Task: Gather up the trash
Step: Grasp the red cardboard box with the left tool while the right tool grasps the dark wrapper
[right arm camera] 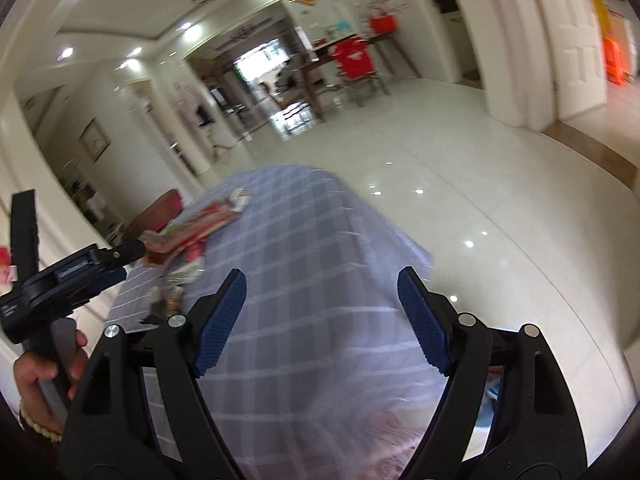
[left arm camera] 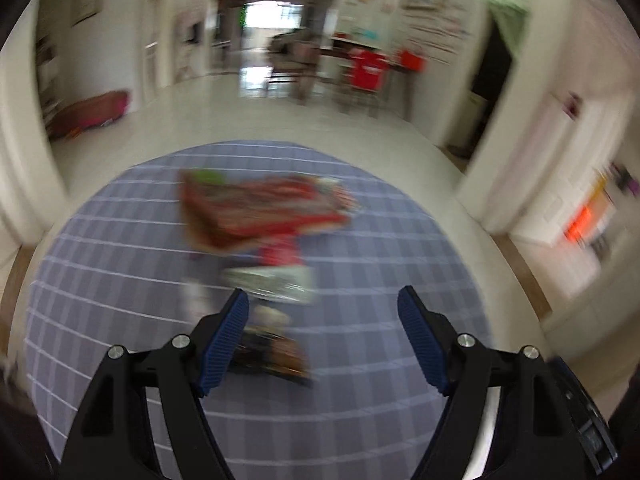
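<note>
Trash lies on a table with a blue checked cloth. A large red snack bag lies at the far middle, with a small red packet, a white-green wrapper and a dark wrapper in a row toward me. My left gripper is open and empty, its left finger over the dark wrapper. The view is motion-blurred. My right gripper is open and empty above the cloth near the table's right edge. The red bag and the left gripper's body show at the left.
A glossy white tiled floor surrounds the table. A dining table and chairs with a red shirt stand far back. White doors are on the right. A red-pink object lies by the left wall.
</note>
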